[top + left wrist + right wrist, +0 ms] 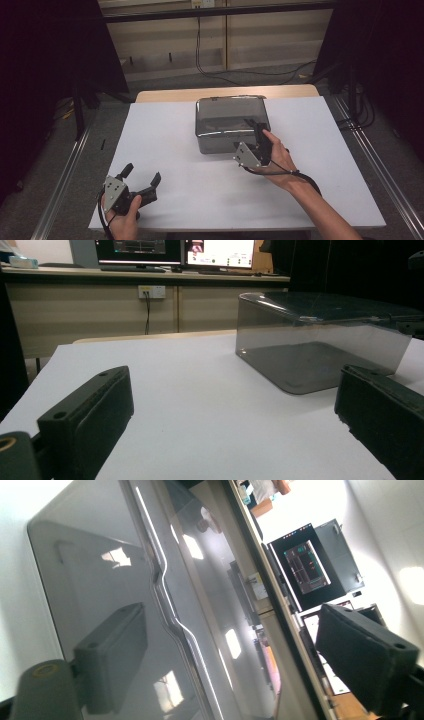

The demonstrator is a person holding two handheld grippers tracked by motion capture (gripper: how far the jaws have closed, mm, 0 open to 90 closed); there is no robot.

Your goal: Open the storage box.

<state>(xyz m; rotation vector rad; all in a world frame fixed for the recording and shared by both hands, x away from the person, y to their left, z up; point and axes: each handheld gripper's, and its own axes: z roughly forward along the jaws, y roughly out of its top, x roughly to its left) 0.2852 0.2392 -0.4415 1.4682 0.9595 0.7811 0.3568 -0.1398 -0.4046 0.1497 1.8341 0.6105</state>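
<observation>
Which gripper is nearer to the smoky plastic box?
Right. The right gripper is at the box's front right corner, its open jaws straddling the edge. The left gripper sits open near the table's front left, well apart from the box.

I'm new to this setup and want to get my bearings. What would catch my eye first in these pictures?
The smoky see-through box stands out, sitting at the far middle of the white table. The right tool is at the box's near right corner, jaws apart astride its edge. The left tool rests open at the near left, well apart from the box.
</observation>
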